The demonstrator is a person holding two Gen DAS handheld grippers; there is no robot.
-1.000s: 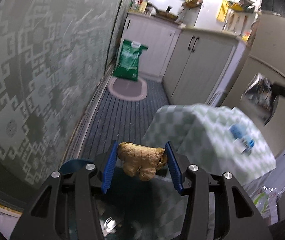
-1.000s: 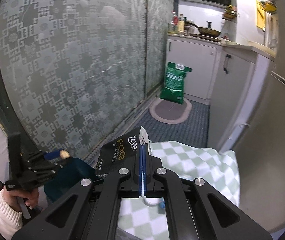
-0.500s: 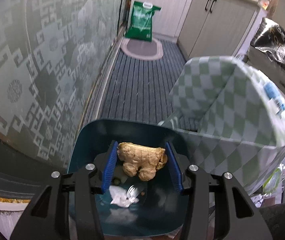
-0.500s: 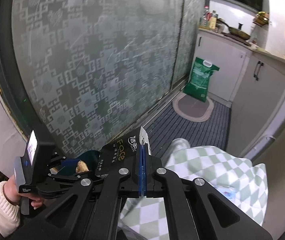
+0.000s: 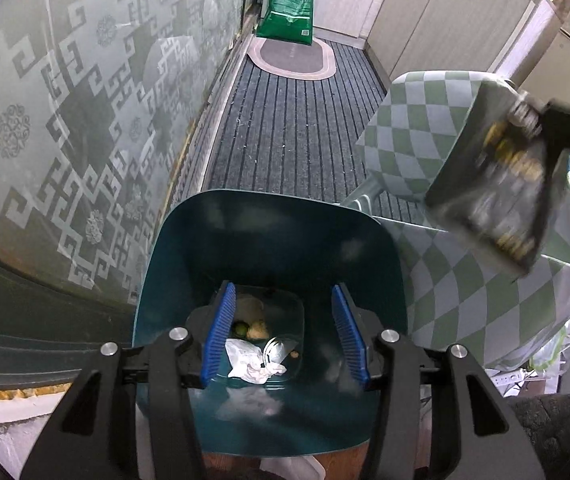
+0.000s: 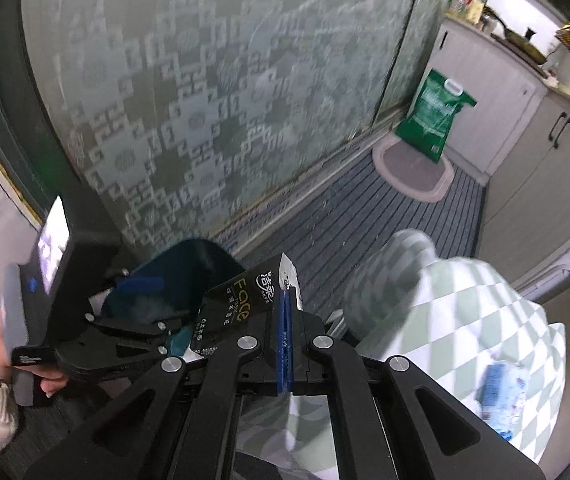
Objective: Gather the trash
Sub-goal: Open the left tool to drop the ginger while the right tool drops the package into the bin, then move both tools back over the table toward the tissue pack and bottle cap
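Note:
My left gripper (image 5: 283,334) is open and empty, right above the dark teal bin (image 5: 189,248). At the bin's bottom lie the ginger piece (image 5: 257,329), a crumpled white tissue (image 5: 251,364) and other scraps. My right gripper (image 6: 285,300) is shut on a black tissue packet (image 6: 241,304) with gold lettering. The packet also shows in the left wrist view (image 5: 493,184), held up at the right, above the checked table. In the right wrist view the bin (image 6: 181,268) is at the lower left, beside the left gripper (image 6: 137,284).
A table with a green and white checked cloth (image 5: 417,132) stands right of the bin, with a small blue packet (image 6: 499,390) on it. A patterned glass door (image 5: 65,100) runs along the left. A striped mat, an oval rug (image 5: 291,58) and a green sack (image 5: 291,0) lie further off.
My left gripper has opened and the ginger has dropped into the bin. My right gripper has carried the black packet down and left, closer to the bin.

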